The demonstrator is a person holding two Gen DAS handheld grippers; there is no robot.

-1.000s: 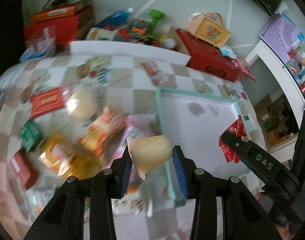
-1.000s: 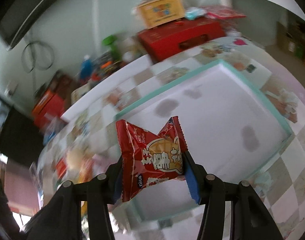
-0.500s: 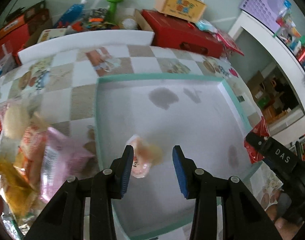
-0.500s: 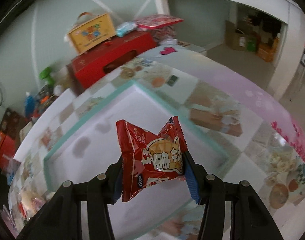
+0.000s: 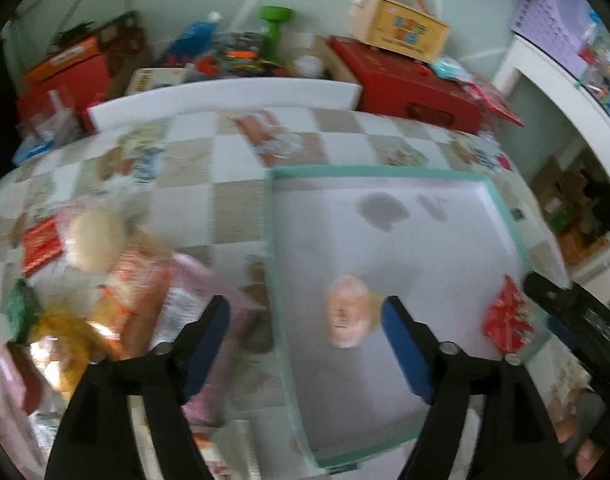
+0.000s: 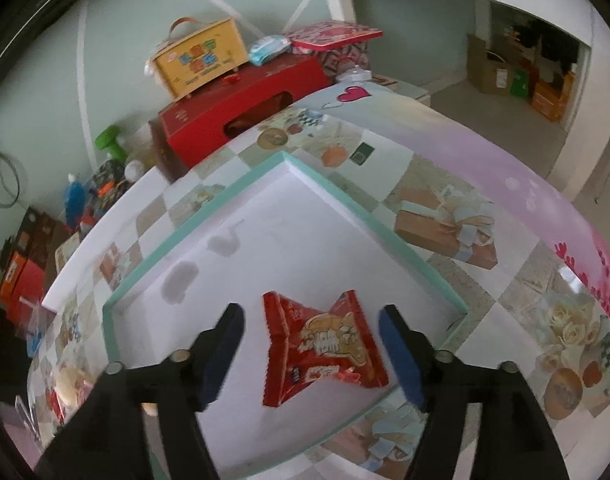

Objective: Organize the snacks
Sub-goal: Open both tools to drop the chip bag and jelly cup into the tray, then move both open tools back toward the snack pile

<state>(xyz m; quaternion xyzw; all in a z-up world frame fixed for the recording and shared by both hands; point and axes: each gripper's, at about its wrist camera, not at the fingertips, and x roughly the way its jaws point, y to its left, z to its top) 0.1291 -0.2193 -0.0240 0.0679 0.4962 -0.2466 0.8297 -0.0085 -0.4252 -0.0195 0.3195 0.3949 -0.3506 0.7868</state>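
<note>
Right wrist view shows the right gripper (image 6: 311, 350) with its jaws spread wide above a red snack packet (image 6: 321, 350) lying loose in the white tray (image 6: 385, 222) on the desk (image 6: 485, 152). Left wrist view shows the left gripper (image 5: 305, 344) likewise spread and empty over a blurred pudding cup (image 5: 348, 316) lying in the tray beside a pile of snacks (image 5: 137, 280).
</note>
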